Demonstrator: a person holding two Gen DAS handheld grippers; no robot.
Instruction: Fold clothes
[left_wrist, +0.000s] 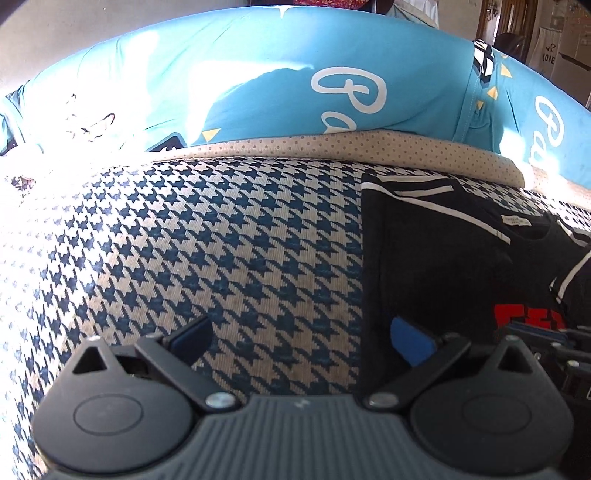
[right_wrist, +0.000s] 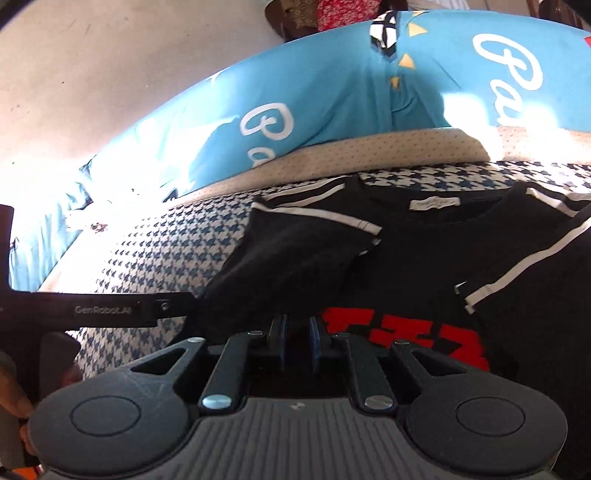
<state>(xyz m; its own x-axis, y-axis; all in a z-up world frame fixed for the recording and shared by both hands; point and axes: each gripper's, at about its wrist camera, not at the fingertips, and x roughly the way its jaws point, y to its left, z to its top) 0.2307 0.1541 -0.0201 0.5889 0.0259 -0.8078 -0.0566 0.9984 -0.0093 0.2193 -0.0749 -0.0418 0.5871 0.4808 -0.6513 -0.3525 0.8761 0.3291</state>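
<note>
A black T-shirt (right_wrist: 413, 258) with white sleeve stripes and red letters lies on the houndstooth cover (left_wrist: 221, 258), its left sleeve folded inward. In the left wrist view the same T-shirt (left_wrist: 443, 258) fills the right side. My left gripper (left_wrist: 299, 328) stands wide open over the cover, its right finger above the shirt's left edge, with nothing gripped. My right gripper (right_wrist: 297, 321) rests low on the shirt near the red letters. Its blue pads (right_wrist: 314, 332) stand a narrow gap apart; the gap is dark, so whether cloth is pinched there is unclear.
A bright blue sheet (left_wrist: 258, 74) with white script and a dotted beige border (left_wrist: 332, 144) lie beyond the cover. Strong sunlight washes out the left side. A hand (right_wrist: 11, 391) holds the left gripper's black body (right_wrist: 103, 310) at the lower left of the right wrist view.
</note>
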